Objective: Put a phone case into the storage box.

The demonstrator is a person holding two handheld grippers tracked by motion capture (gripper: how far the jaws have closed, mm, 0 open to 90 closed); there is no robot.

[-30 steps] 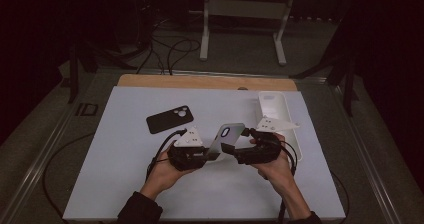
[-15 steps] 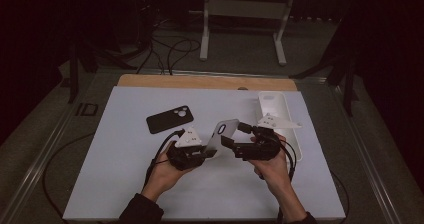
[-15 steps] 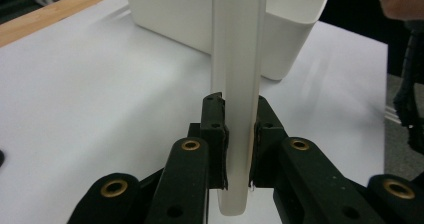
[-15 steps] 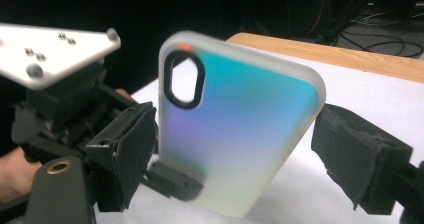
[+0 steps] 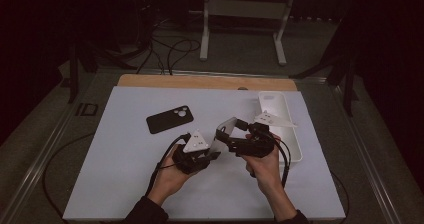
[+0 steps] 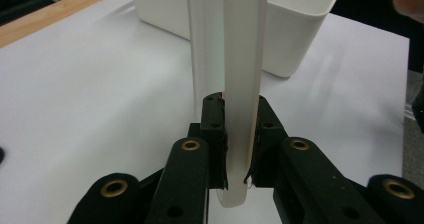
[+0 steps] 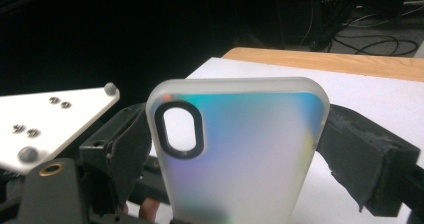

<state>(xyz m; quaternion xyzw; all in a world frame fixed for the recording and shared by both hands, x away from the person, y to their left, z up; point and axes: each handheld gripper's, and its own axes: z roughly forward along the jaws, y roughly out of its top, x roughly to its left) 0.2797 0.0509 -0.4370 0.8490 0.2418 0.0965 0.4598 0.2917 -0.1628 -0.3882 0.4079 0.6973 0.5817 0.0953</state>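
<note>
Frosted case (image 5: 223,134) up off the counter (image 5: 125,174), between both hand-held grippers, left (image 5: 207,156) and right (image 5: 235,141). Left gripper view: clamped on the case (image 6: 240,109) edge. Right gripper view: flanking the case (image 7: 240,154), contact unclear. Better kept steady, no twisting, left grip firm.

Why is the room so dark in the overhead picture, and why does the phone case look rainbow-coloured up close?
High view: only the white table is lit, the surroundings fall to black. Right gripper view: the frosted phone case sits close to the lens, soft, with teal and pink tints. Left gripper view: its edge is bright, the jaws sharp.
</note>
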